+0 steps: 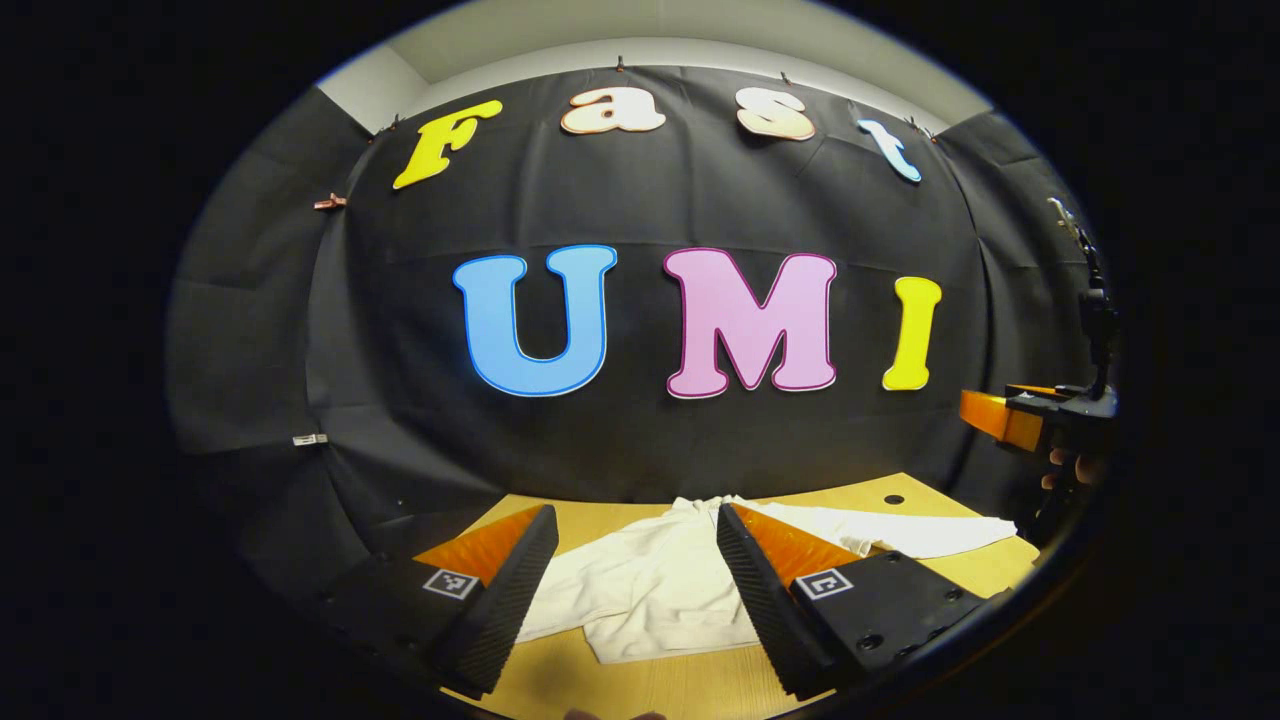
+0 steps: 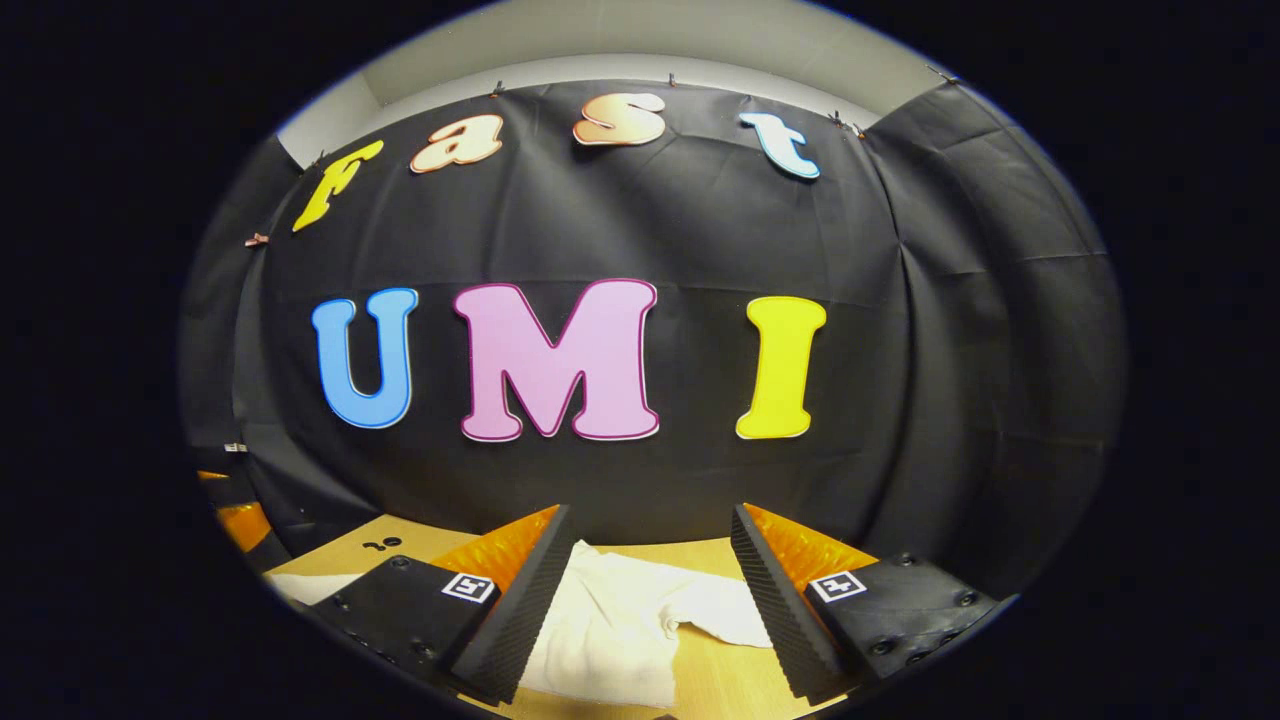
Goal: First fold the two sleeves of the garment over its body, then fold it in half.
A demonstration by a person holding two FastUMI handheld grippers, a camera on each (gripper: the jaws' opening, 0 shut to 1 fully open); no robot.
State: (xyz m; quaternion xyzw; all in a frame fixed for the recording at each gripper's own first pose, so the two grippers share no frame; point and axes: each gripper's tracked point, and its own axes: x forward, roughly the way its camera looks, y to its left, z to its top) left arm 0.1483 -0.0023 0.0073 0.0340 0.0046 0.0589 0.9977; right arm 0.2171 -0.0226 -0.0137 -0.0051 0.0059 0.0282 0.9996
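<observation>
White long-sleeved cloth garment [image 1: 660, 585] spread, crumpled, on pale wooden table [image 1: 700, 685], one sleeve stretched right. Left gripper [image 1: 635, 590] and right gripper [image 2: 645, 600] held above it, jaws spread, nothing pinched. Risk judged: body layer caught with sleeve, whole garment dragged.

A white garment [image 1: 660, 585] lies spread on a wooden table [image 1: 900, 505]. Bare tabletop shows behind the garment, up to the black cloth wall [image 1: 640, 420], which blocks passage there. Above the garment, air is open.
</observation>
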